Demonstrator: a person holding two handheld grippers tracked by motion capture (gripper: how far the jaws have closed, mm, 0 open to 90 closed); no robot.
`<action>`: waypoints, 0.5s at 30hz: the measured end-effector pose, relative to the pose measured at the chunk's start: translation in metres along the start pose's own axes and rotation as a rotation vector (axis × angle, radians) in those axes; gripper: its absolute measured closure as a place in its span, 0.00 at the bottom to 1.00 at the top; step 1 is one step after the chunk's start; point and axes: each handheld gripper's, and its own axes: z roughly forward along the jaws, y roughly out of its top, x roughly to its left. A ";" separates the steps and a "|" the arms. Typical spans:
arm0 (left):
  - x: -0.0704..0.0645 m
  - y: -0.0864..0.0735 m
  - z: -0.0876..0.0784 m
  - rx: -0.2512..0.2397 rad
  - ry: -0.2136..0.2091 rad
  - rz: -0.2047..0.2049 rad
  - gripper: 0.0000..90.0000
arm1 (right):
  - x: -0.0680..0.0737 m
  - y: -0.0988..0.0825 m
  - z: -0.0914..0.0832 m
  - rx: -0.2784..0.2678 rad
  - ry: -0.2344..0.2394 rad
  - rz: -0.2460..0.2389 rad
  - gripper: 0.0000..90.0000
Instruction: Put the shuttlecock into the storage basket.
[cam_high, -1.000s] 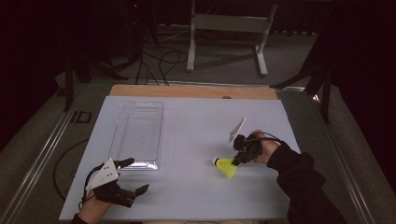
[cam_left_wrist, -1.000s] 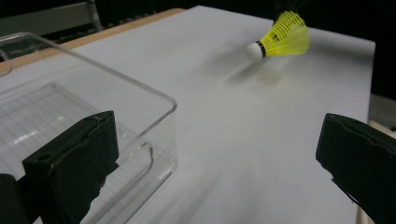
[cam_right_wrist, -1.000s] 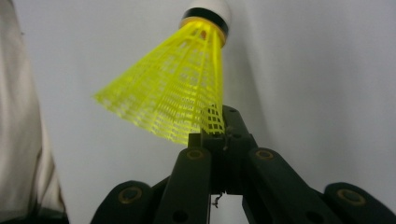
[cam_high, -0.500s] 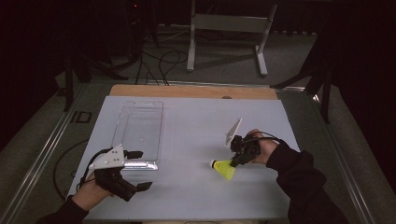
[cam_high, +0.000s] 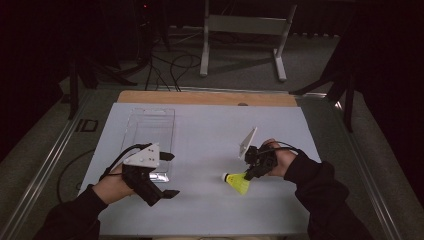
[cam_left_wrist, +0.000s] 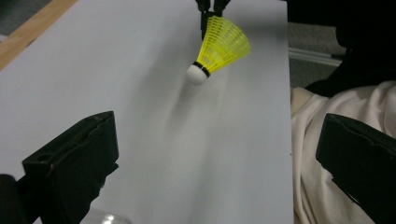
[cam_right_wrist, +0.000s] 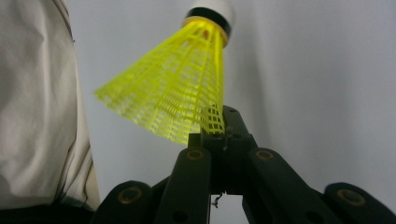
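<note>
A yellow shuttlecock with a white cork tip hangs just above the white table sheet, right of the middle. My right gripper is shut on the rim of its skirt. The right gripper view shows the mesh skirt pinched between the closed jaw tips of my right gripper, cork pointing away. My left gripper is at the front left, lifted, jaws wide open with nothing between them. The left gripper view looks between those jaws at the shuttlecock farther off.
A clear plastic tray lies on the sheet behind the left gripper. A wooden strip runs along the far table edge. A metal stand and cables are on the floor beyond. Pale cloth shows past the sheet's edge.
My left gripper has risen and moved away from the front edge toward the tray's near end, turning its open jaws toward the shuttlecock. The right gripper and shuttlecock have stayed put.
</note>
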 end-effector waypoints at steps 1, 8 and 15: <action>0.001 0.003 0.002 0.003 -0.019 0.014 0.00 | 0.000 0.001 0.000 0.002 0.005 -0.002 1.00; 0.006 0.018 0.017 0.061 -0.034 0.084 0.00 | 0.004 0.006 -0.002 -0.012 0.012 -0.025 1.00; 0.007 0.031 0.035 0.136 -0.075 0.141 0.00 | 0.009 0.012 -0.002 -0.003 0.024 -0.046 1.00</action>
